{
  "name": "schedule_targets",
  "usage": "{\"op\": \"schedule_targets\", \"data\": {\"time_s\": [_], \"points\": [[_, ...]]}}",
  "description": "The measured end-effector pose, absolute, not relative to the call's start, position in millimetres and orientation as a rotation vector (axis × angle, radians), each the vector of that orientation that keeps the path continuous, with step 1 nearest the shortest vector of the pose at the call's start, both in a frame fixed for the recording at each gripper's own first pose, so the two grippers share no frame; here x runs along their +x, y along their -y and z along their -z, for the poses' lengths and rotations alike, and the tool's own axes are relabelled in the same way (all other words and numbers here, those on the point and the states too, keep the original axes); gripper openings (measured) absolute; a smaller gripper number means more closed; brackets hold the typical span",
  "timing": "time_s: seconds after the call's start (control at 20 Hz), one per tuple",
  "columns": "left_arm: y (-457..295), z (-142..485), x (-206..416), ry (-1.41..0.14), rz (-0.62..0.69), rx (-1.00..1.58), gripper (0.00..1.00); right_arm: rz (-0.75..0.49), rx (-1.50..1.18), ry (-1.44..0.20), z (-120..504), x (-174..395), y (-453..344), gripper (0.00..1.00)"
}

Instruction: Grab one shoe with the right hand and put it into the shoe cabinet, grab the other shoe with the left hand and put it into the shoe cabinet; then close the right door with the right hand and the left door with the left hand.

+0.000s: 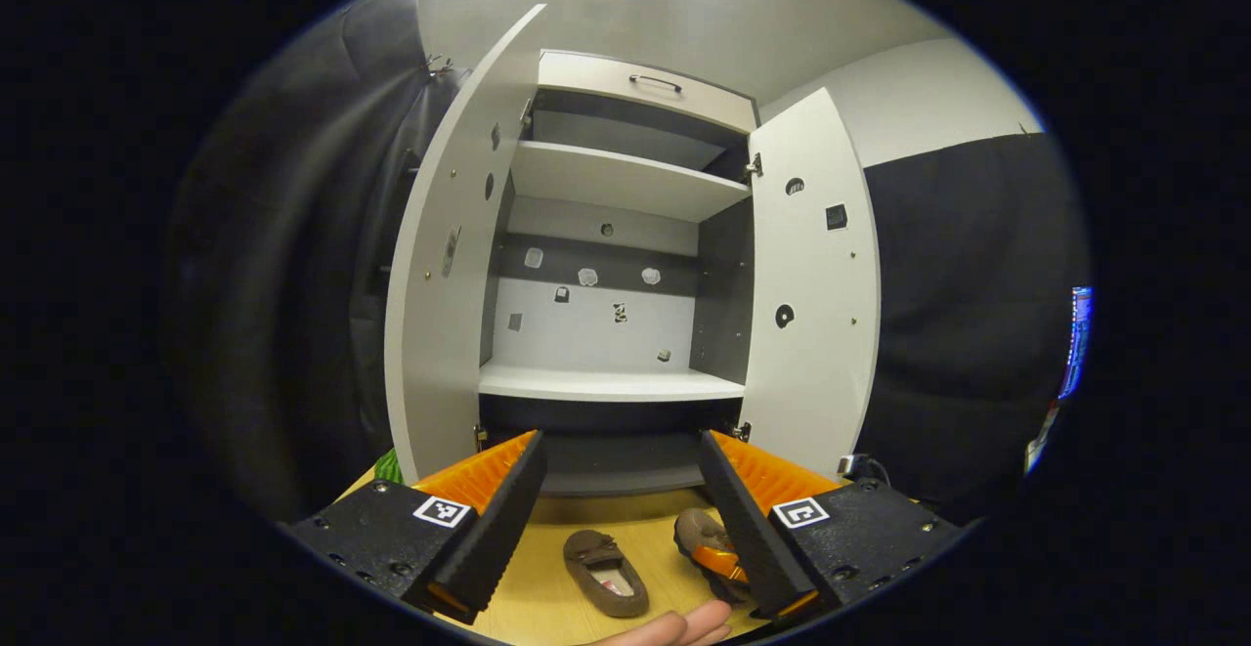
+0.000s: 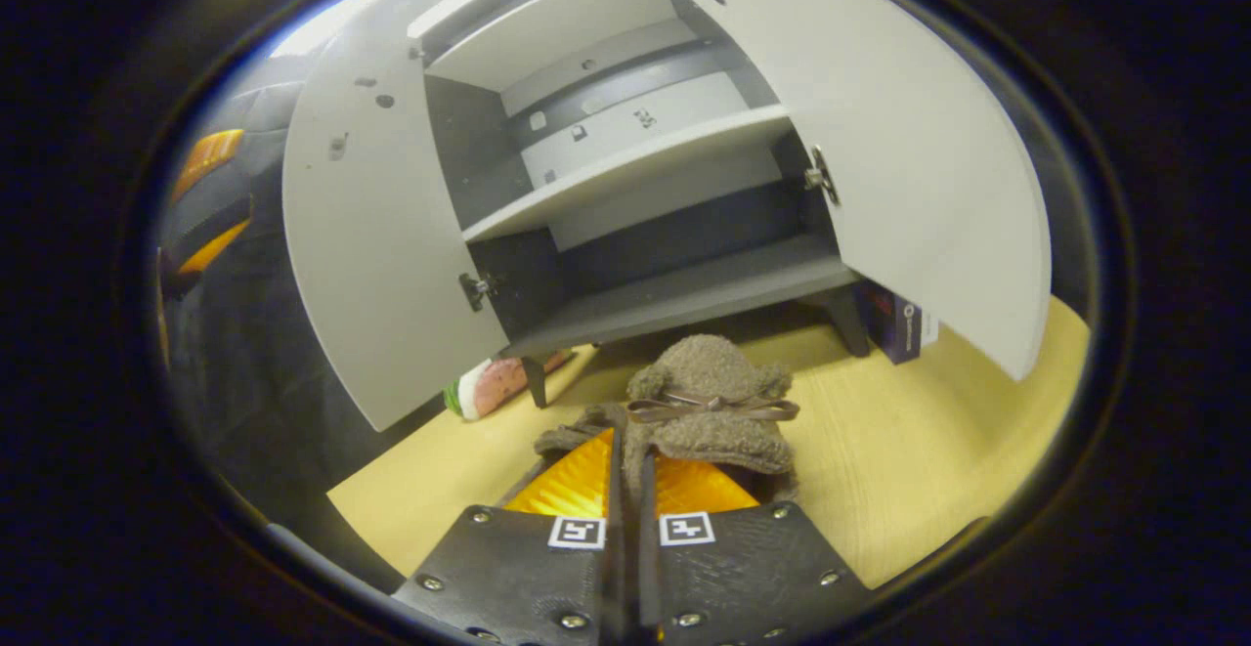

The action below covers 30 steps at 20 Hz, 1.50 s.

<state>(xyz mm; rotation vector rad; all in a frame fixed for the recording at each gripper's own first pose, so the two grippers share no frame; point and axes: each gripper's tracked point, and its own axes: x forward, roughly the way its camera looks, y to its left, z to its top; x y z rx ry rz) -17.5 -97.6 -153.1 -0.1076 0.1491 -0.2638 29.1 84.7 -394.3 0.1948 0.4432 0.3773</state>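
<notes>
Right gripper (image 2: 625, 470) clamped on brown shoe (image 2: 709, 402), just off floor (image 2: 880, 451) before cabinet (image 2: 674, 294) | left gripper (image 1: 621, 490) fingers spread wide, above second shoe (image 1: 606, 573) on floor | both doors open | right gripper view adds box (image 2: 899, 323) beside cabinet leg

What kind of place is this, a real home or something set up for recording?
Probably a staged recording booth, not a lived-in home. A shoe cabinet stands with both doors open on a pale wooden floor, black cloth hangs behind it as the wall, and two brown shoes are the only household things.
</notes>
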Motion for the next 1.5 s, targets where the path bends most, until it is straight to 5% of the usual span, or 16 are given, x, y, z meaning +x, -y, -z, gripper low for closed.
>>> {"op": "schedule_targets", "data": {"time_s": [0.35,0.7,1.1,1.5], "points": [[84,154,-23,-0.118,0.276,-0.086,0.96,-0.467,0.075,-0.286,259,66,-131,0.06],[71,161,-31,-0.116,0.253,-0.104,0.96,-0.392,-0.015,-0.223,155,184,-154,0.06],[75,152,-18,-0.085,0.25,-0.093,0.96,-0.269,-0.045,-0.334,171,354,-153,0.06],[55,153,15,-0.043,0.186,0.001,0.96,-0.236,-0.132,-0.354,207,427,-141,0.06]]}}
